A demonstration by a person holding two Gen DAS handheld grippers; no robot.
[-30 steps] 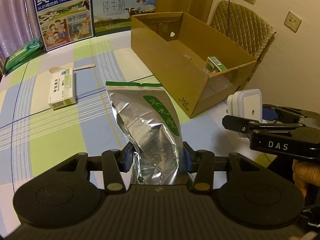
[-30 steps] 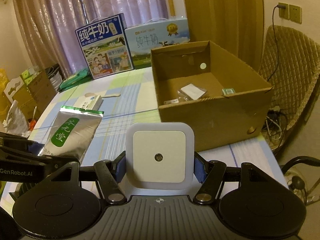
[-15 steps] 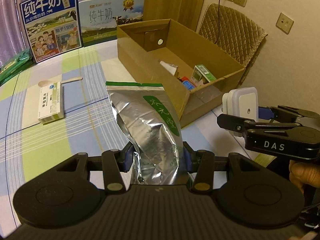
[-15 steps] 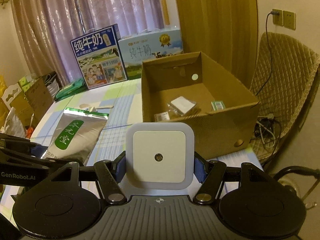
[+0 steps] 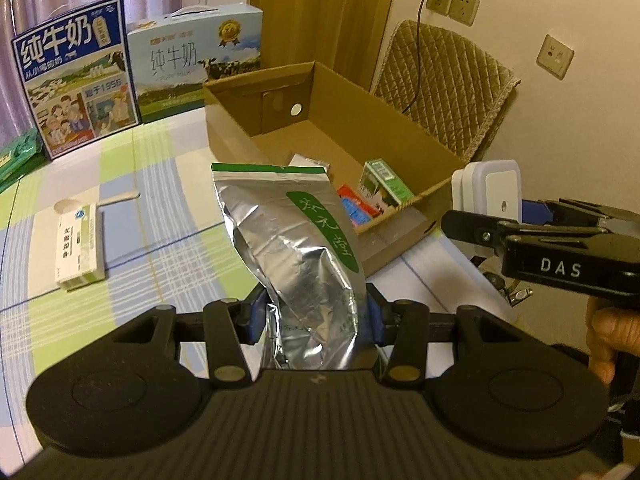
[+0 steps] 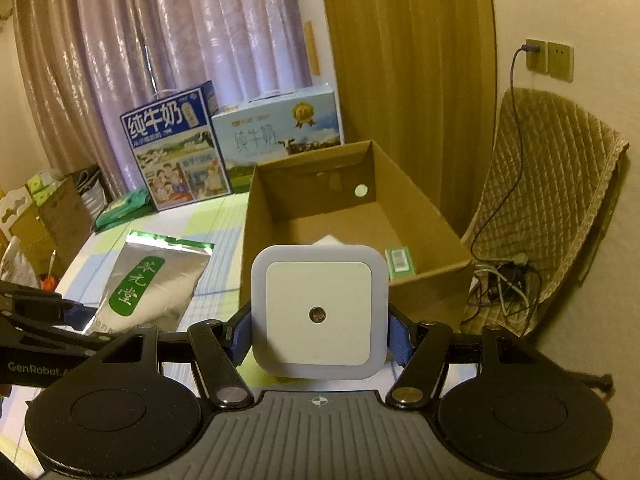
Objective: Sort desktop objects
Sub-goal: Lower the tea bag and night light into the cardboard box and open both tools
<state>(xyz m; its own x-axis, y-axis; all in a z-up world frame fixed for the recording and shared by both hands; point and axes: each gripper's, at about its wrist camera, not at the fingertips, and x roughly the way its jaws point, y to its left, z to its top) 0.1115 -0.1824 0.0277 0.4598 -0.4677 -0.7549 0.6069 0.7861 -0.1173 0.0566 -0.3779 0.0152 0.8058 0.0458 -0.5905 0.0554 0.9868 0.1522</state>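
My left gripper [image 5: 314,316] is shut on a silver foil pouch [image 5: 296,240] with a green label, held up above the table in front of the open cardboard box [image 5: 332,92]. My right gripper [image 6: 319,334] is shut on a white square night light [image 6: 319,312], raised before the same cardboard box [image 6: 420,216]. From the left wrist view the night light [image 5: 490,192] and the right gripper [image 5: 496,220] show at the right, beside the box's near corner. Inside the box lie a green carton [image 5: 382,186], a red packet [image 5: 356,208] and a clear wrapper [image 5: 310,162].
A white medicine box [image 5: 78,246] and a pale spoon [image 5: 96,202] lie on the checked tablecloth [image 5: 160,216] at the left. Two milk cartons [image 5: 76,76] [image 5: 196,60] stand at the back. A quilted chair [image 6: 548,208] and cables [image 6: 500,280] sit right of the table.
Both grippers have risen with their loads and moved nearer the box, so more of the box's inside shows. Neither grip has changed.
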